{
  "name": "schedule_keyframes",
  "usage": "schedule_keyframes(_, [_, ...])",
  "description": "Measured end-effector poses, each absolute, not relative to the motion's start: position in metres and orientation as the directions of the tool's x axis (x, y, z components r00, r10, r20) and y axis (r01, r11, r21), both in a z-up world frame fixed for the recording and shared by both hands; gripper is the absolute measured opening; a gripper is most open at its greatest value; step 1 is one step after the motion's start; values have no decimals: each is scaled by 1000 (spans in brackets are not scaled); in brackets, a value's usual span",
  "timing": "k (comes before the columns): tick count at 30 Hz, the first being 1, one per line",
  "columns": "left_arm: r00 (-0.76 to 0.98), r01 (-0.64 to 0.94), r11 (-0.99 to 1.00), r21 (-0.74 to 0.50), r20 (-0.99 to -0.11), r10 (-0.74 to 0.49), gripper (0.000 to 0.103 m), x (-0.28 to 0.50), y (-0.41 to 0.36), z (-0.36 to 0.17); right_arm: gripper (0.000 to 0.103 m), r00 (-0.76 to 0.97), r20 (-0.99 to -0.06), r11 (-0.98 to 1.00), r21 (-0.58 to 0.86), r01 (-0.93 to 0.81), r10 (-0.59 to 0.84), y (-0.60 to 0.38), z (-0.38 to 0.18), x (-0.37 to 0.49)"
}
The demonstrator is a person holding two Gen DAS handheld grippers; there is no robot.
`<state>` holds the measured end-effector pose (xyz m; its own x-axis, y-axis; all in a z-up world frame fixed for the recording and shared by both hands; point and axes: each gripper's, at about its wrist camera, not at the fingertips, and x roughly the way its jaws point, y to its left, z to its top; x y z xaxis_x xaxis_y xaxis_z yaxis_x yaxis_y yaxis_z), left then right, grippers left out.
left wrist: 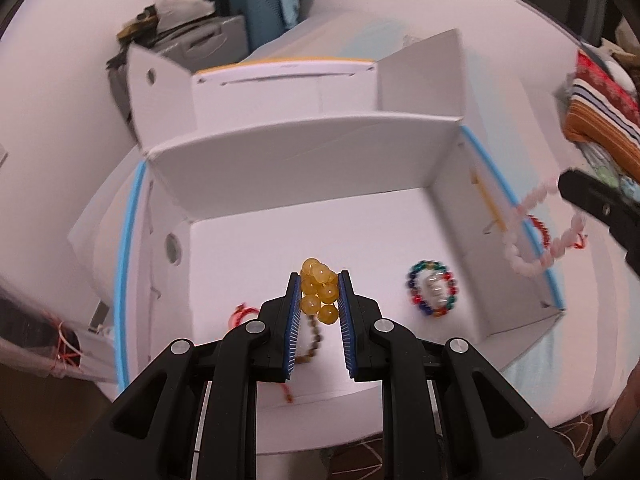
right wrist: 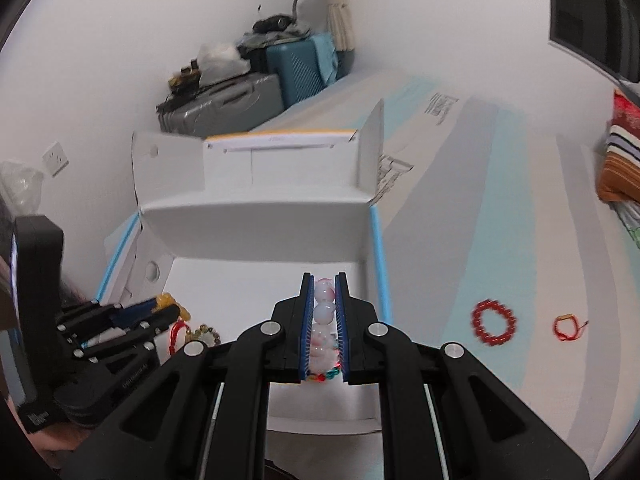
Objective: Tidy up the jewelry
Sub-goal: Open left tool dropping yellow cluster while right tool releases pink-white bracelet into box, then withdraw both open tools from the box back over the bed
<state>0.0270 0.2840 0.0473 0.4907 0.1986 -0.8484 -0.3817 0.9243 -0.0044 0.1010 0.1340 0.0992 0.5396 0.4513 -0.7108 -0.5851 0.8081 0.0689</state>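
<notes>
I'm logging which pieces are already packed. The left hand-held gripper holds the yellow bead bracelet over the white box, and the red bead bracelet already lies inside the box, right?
Not quite. The left hand-held gripper does hold the yellow bead bracelet over the white box, but the red bead bracelet lies outside it, on the striped bedsheet to the box's right, as the right wrist view shows.

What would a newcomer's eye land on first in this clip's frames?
Probably the left claw shut on a bunch of yellow beads over the open white box, whose floor holds a multicolored bracelet. Next, the right claw shut on pale pink beads, with a red bead bracelet lying outside on the striped sheet.
</notes>
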Motion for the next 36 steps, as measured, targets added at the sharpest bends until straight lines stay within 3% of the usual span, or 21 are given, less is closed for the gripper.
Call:
schedule_keyframes(11, [389,-432,902,10,-900,196,18,21,320,3,10,457,-795,813,75,-578,398,162,31,113])
schedule_keyframes(20, [377,-437,899,9,-906,192,18,19,326,-8,11,437,-817,814,67,-577,377,169,15,113])
schedule_keyframes(23, [384,-437,900,13,-901,200,20,22,324,-7,12,444,-814,816,63,-574,375,169,17,111])
schedule_keyframes(25, [388,-444,896,18,-897,210,29,21,323,-4,13,440,-813,815,70,-575,380,169,20,110])
schedule_keyframes(26, [395,-447,894,18,-893,215,32,20,322,-1,15,439,-813,813,72,-578,383,168,22,109])
schedule_keyframes(28, [418,-448,894,17,-880,226,56,18,318,7,40,450,-803,815,75,-575,391,165,27,106])
schedule_keyframes(30, [441,-451,892,32,-861,254,70,16,313,17,51,482,-778,824,80,-561,404,157,37,104])
schedule_keyframes(33, [473,-439,898,22,-844,252,80,16,307,28,69,501,-763,832,85,-548,408,146,48,106])
schedule_keyframes(36, [510,-421,907,15,-823,250,92,17,296,39,80,525,-745,842,89,-533,411,130,61,107])
